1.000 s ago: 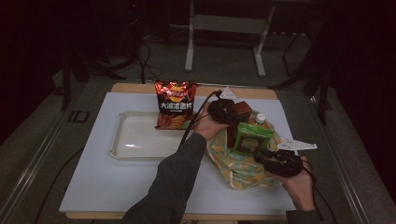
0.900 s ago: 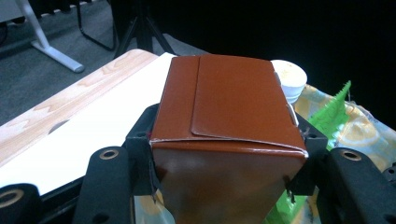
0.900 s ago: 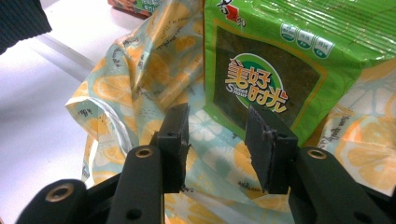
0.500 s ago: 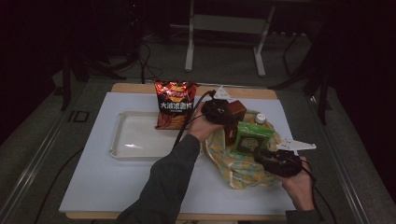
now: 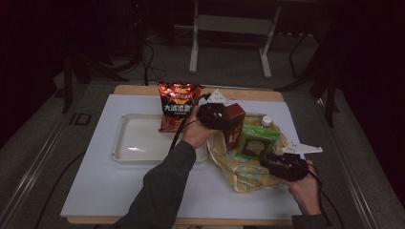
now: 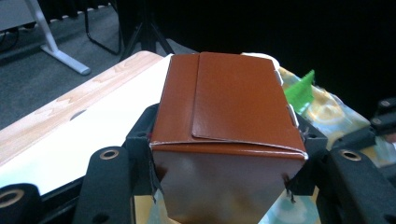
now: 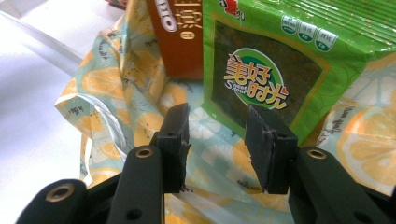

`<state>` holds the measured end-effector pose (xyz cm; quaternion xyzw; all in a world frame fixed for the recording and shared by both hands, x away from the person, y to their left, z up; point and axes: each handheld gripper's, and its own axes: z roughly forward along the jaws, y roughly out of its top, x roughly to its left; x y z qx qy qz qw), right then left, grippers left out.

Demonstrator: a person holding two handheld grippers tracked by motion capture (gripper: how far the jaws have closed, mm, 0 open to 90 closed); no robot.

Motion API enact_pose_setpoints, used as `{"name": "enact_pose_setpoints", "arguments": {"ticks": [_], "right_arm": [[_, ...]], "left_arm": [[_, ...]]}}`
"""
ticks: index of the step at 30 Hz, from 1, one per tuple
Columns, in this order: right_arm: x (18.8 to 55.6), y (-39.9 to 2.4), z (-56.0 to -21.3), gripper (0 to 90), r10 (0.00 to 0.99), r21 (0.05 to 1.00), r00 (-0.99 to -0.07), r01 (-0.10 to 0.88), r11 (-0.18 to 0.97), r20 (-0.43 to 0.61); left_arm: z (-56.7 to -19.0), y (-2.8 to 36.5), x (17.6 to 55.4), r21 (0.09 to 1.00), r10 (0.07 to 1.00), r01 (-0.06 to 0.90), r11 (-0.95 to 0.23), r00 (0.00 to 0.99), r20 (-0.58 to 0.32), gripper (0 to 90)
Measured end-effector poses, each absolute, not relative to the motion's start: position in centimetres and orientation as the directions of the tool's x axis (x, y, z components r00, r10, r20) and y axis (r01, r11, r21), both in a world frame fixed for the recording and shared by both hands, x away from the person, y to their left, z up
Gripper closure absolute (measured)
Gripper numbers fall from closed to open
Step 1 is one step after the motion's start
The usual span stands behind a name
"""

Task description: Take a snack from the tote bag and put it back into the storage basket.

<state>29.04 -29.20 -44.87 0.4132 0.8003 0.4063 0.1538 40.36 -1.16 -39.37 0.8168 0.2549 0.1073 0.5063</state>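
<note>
Left gripper (image 6: 219, 186): fingers clamping the brown box (image 6: 224, 112), standing in the printed bag (image 5: 248, 167).
Right gripper (image 7: 217, 140): fingers apart, empty, beside the green packet (image 7: 280, 70).
Progress: tray (image 5: 129, 155) empty; unloading probably barely started.

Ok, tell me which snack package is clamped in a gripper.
The brown carton, pinched between the left gripper's jaws; the green packet and chip bag are untouched.

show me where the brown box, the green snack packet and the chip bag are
brown box (image 6: 224, 107): left gripper view, on its top flap, between the jaws.
green snack packet (image 7: 271, 70): right gripper view, on its printed front.
chip bag (image 5: 175, 107): high view, on its front, behind the tray.
</note>
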Motion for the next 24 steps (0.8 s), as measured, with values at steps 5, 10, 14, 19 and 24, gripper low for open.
{"name": "enact_pose_setpoints", "arguments": {"ticks": [5, 10, 14, 19, 24], "right_arm": [[29.0, -29.2, -44.9, 60.0, 0.788, 0.778, -0.609, 0.537, 0.326, 0.09], [29.0, -29.2, -44.8, 60.1, 0.788, 0.778, -0.609, 0.537, 0.327, 0.089], [29.0, -29.1, -44.9, 60.2, 0.786, 0.778, -0.612, 0.535, 0.329, 0.089], [29.0, -29.1, -44.8, 60.2, 0.786, 0.781, -0.611, 0.533, 0.325, 0.09], [29.0, -29.0, -44.8, 59.9, 0.786, 0.782, -0.611, 0.532, 0.325, 0.089]], "left_arm": [[-38.9, -1.2, 39.4, 0.877, 0.506, 0.286, -0.385, 0.861, -0.059, 42.2], [-38.6, -1.4, 38.6, 0.876, 0.494, 0.272, -0.399, 0.868, -0.045, 42.2], [-38.0, -1.3, 37.8, 0.881, 0.488, 0.267, -0.39, 0.872, -0.049, 42.2], [-37.5, -1.4, 37.2, 0.886, 0.475, 0.269, -0.377, 0.877, -0.064, 42.2], [-37.1, -1.5, 36.5, 0.891, 0.464, 0.255, -0.376, 0.884, -0.057, 42.2]]}}
